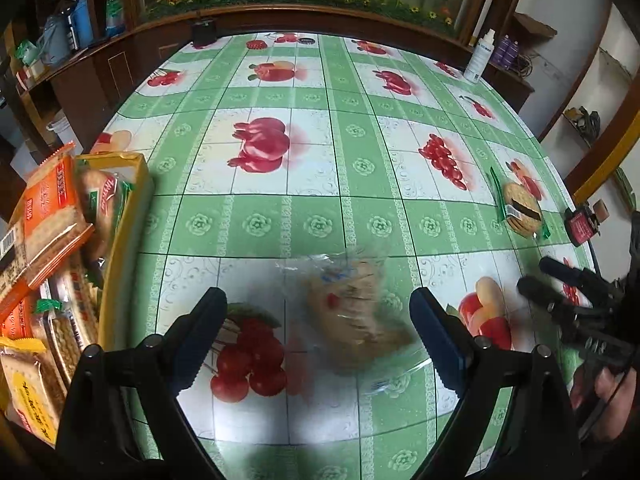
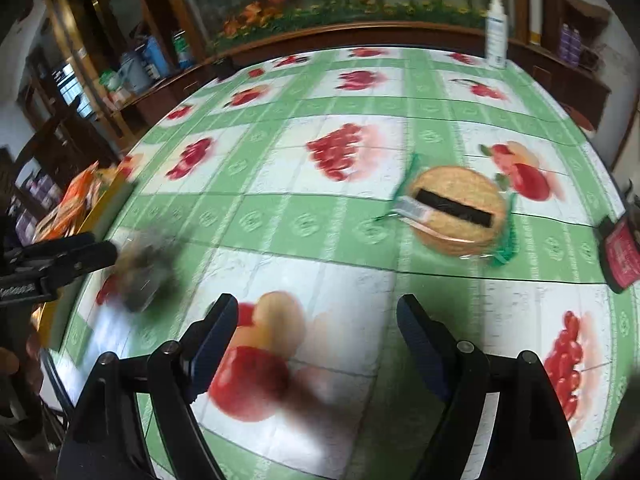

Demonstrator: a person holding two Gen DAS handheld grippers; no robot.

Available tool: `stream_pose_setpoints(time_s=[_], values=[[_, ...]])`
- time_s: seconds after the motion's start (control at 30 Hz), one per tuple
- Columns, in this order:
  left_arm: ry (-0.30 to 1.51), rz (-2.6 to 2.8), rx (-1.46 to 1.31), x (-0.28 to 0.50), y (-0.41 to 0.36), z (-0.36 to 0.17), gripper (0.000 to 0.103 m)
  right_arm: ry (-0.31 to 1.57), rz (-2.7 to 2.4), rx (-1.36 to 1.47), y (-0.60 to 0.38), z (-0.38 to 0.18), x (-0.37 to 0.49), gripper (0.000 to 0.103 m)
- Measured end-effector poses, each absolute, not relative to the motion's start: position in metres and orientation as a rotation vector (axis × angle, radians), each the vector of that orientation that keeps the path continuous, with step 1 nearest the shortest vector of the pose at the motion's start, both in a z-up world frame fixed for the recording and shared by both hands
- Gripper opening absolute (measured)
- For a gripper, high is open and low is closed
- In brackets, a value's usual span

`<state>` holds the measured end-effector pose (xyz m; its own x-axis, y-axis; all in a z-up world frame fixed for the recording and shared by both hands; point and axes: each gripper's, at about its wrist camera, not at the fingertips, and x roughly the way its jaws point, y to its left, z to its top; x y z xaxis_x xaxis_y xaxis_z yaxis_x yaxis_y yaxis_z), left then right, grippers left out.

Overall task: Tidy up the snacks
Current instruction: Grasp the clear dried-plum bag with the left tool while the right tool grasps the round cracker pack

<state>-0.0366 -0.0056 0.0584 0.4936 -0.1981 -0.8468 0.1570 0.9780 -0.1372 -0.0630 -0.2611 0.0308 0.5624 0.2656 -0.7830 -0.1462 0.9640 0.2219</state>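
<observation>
A clear-wrapped biscuit pack [image 1: 352,312] shows blurred between the fingers of my left gripper [image 1: 316,294], over the fruit-print tablecloth [image 1: 320,152]. The blue pads stand wide and do not touch it, so the gripper is open. In the right wrist view the same pack [image 2: 144,276] is a dark smear just past the left gripper [image 2: 100,250]. My right gripper [image 2: 316,300] hangs open over the cloth with nothing between its fingers. A round cracker pack [image 2: 460,208] in a green wrapper lies ahead of it, to the right. A yellow box [image 1: 136,200] at the table's left edge holds several snack packs.
A white bottle [image 1: 478,60] stands at the far right edge of the table. A red-and-black object [image 2: 622,252] lies at the right edge. Dark wooden cabinets and a flower picture border the table's far side. The right gripper [image 1: 534,274] shows at the right of the left wrist view.
</observation>
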Motion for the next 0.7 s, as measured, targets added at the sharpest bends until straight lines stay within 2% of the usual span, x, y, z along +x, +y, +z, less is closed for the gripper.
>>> stream_pose_setpoints(time_s=[0.33, 0.6, 0.7], values=[[1.115, -0.205, -0.185, -0.029, 0.006, 0.037, 0.093, 0.9, 0.188, 0.226, -0.296, 0.036, -0.055, 0.082], [1.155, -0.237, -0.131, -0.019, -0.023, 0.025, 0.093, 0.846, 0.18, 0.167, -0.322, 0.044, -0.034, 0.083], [1.164, -0.231, -0.12, -0.014, -0.027, 0.021, 0.093, 0.882, 0.199, 0.13, -0.329, 0.04, -0.012, 0.087]])
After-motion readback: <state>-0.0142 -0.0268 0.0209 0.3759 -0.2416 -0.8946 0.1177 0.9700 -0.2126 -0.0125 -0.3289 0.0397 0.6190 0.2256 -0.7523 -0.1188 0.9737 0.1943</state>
